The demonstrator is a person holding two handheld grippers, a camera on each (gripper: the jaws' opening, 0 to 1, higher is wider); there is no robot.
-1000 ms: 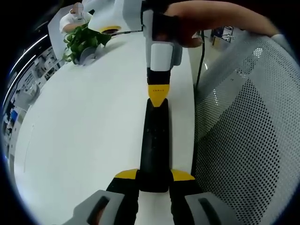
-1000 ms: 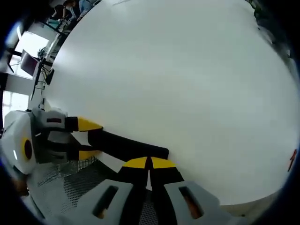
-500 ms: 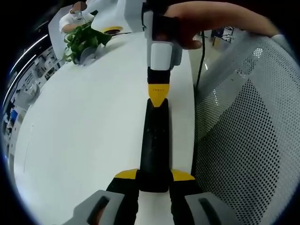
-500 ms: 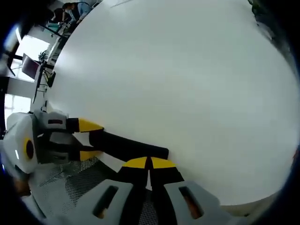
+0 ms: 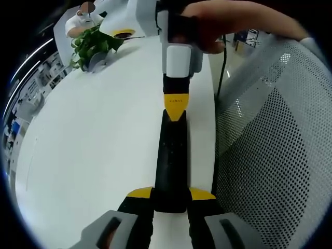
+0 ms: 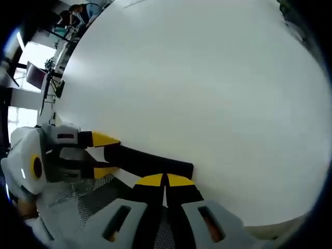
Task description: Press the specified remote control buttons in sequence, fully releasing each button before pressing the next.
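The left gripper [image 5: 170, 199] pinches the black remote [image 5: 171, 161] on the white table [image 5: 93, 150] — the right gripper [image 5: 175, 111], tips together, could skid onto a neighbouring button.

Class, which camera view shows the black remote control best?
The left gripper view: the remote control runs lengthwise up the picture, held by the left gripper. The right gripper view shows it side-on, low, partly behind the right gripper.

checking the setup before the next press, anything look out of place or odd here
Nothing looks damaged or spilled. One thing to note: the black remote lies right along the white table's edge beside a mesh chair. The left gripper clamps its near end; the right gripper's shut tips meet its far end.
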